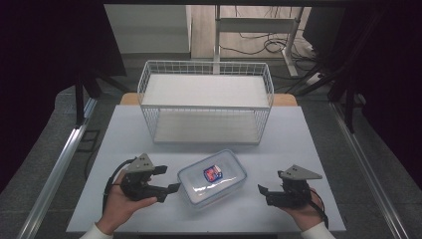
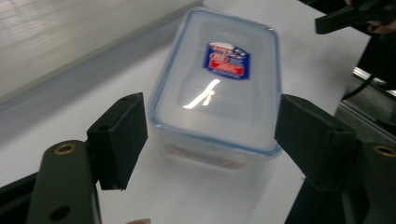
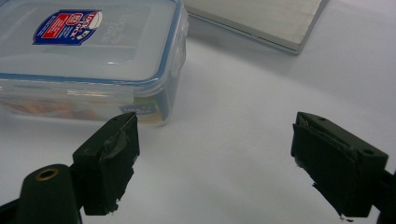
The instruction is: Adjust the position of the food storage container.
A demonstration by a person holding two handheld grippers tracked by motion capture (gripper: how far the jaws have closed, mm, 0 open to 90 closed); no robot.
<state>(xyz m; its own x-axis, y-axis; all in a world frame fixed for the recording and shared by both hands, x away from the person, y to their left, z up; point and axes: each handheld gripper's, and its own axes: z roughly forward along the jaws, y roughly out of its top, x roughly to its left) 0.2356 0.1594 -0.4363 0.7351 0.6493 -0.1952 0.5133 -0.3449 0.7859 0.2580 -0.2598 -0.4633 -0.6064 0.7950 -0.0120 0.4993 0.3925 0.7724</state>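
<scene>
**Lidded box between two spread grippers**

Where the worktop (image 1: 298, 134) lies bare near its front edge, I see the plastic box (image 1: 212, 178): clear, rectangular with rounded corners, blue-rimmed lid shut on top, a red-and-blue label (image 1: 212, 173) at the lid's middle. It sits skewed to the worktop's edges. My left gripper (image 1: 169, 179) has its jaws apart, flanking the box's near end, just beside it; I can't tell whether either pad touches. My right gripper (image 1: 262, 194) has its jaws spread over bare surface, a short gap from the box's other end. The wire basket (image 1: 206, 68) stands behind the box, apart from it, with a free strip between. Open worktop runs right of the box.
</scene>
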